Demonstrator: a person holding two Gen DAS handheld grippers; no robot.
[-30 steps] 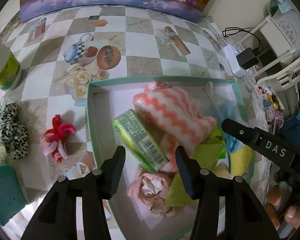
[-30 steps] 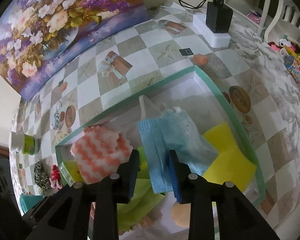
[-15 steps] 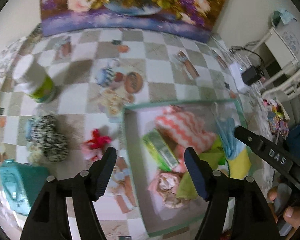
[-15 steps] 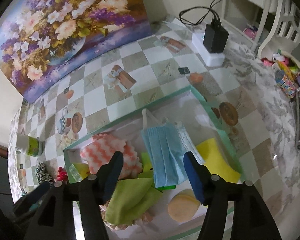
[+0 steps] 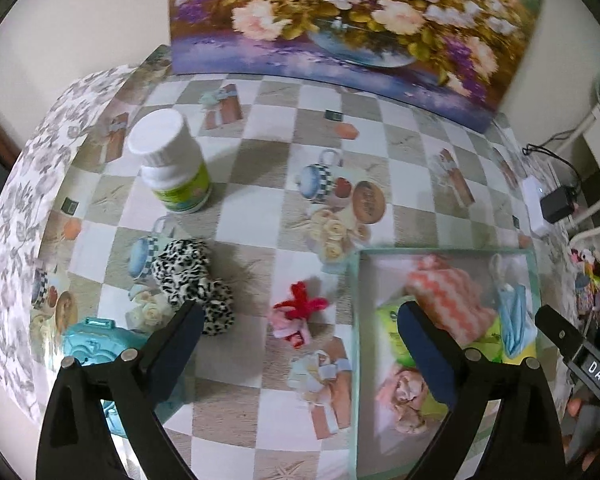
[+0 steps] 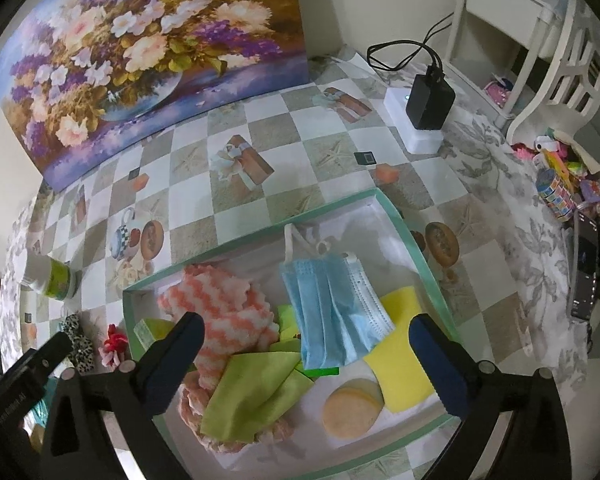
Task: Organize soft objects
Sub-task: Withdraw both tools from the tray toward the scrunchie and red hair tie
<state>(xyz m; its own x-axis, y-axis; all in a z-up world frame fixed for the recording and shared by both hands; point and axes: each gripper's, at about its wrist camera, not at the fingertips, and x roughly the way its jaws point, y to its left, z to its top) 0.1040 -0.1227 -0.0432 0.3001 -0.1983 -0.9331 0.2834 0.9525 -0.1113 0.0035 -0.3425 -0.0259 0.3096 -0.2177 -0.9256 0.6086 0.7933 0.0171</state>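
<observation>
**tidy_tom:** So where was everything sitting at that point?

**mossy42:** Most of the soft stuff was in the green-rimmed tray [image 6: 260, 227]: the blue face mask [image 6: 332, 312] on top, the orange zigzag cloth [image 6: 224, 312] beside it, a lime cloth [image 6: 252, 392], a yellow sponge [image 6: 404, 364] and a round peach puff [image 6: 352, 408]. Outside the tray, the leopard scrunchie [image 5: 192, 276] and the red-pink scrunchie [image 5: 296, 316] lay on the checkered tablecloth [image 5: 260, 208], near a white-capped bottle [image 5: 172, 164].

**tidy_tom:** And the grippers?

**mossy42:** The right gripper [image 6: 304, 344] hung over the tray, jaws just spread wide, gripping nothing; the mask lay loose below. The left gripper [image 5: 296, 332] was spread too, empty, having just been opening, over the cloth with the red-pink scrunchie showing between its fingers.
</observation>
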